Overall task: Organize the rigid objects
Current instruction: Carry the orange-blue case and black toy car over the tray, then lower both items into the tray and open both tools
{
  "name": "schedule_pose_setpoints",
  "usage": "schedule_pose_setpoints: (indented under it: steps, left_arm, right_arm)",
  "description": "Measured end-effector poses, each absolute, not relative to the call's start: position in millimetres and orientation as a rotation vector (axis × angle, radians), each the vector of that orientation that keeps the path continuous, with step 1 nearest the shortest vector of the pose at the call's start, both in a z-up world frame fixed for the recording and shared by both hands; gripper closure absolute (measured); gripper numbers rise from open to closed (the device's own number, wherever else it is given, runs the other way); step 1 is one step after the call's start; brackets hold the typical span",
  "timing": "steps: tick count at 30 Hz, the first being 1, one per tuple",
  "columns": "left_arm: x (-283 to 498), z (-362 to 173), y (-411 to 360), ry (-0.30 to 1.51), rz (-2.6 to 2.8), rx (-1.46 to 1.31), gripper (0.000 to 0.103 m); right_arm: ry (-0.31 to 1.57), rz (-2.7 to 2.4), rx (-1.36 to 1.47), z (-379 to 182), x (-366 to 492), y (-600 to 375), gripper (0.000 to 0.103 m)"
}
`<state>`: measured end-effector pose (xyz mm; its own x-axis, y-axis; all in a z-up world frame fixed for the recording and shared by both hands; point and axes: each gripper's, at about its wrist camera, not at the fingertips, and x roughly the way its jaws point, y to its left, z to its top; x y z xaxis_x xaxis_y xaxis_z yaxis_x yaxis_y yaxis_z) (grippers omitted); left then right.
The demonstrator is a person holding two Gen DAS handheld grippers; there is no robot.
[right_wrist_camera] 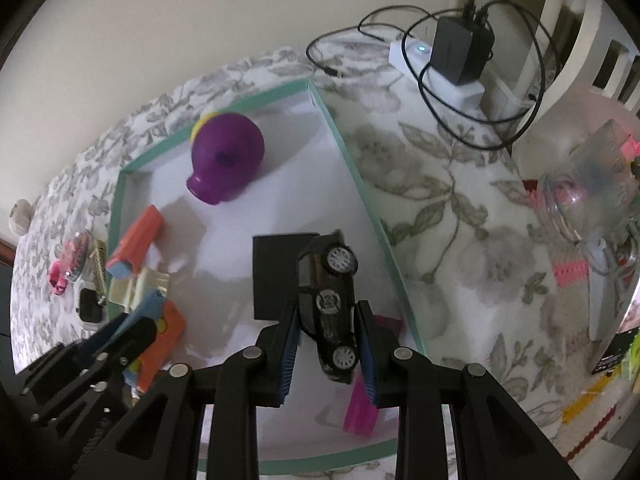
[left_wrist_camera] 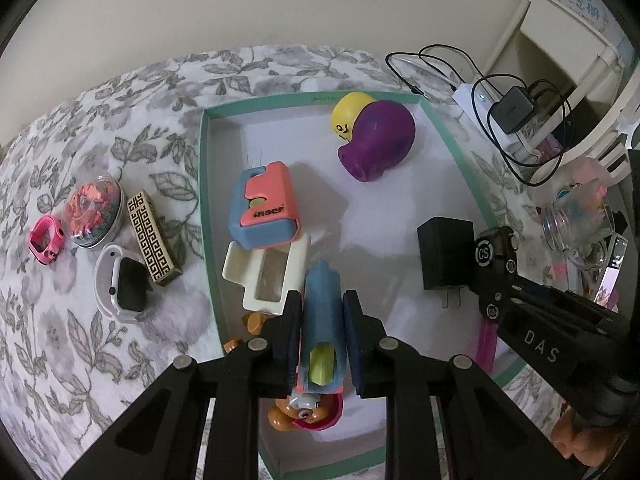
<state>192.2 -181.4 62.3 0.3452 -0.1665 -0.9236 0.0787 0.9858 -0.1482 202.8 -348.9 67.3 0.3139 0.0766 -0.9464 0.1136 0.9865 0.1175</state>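
Both tools are loaded over the green-rimmed box [left_wrist_camera: 208, 200]: the left tool [left_wrist_camera: 322, 320] is clamped on a blue-and-coral toy [left_wrist_camera: 320, 320], and the right tool [right_wrist_camera: 326, 340] is clamped on a black toy car [right_wrist_camera: 330, 304], tilted nose-down. Each seems to be in the placing step. Just beyond lie a cream tray [left_wrist_camera: 260, 276] and black charger [left_wrist_camera: 444, 256]; farther back, a purple toy [left_wrist_camera: 376, 136]. Next, each should descend to bare box floor before releasing. A white watch [left_wrist_camera: 120, 284] waits outside on the counter [left_wrist_camera: 80, 360].

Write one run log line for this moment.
left gripper: shut on blue-coral toy | right gripper: shut on black toy car | both above tray
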Motion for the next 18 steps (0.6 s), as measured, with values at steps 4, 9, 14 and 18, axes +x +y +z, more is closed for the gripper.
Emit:
schedule_pose_setpoints:
  steps: [4,9,14,18]
  left_arm:
    - [193.0,61.5,-181.1,1.212,-0.160,-0.082,0.081]
    - [193.9,61.1,-180.6,1.218,-0.158,-0.085,0.081]
    - [194.4,61.1,-182.9,1.220,-0.153,-0.064,0.078]
    - [194.7,61.3,-182.1,1.219,-0.151,-0.064,0.067]
  right_arm:
    - [1.258,-0.025,0.174,66.9,202.6,-349.2,0.074]
    - [1.266,-0.029,0.168,65.9,203.8,-347.4,0.074]
    - [1.279,-0.036,0.169,65.0,205.3,-348.4,0.065]
    - [1.272,-0.039,0.175,67.5,204.2,-349.7,0.057]
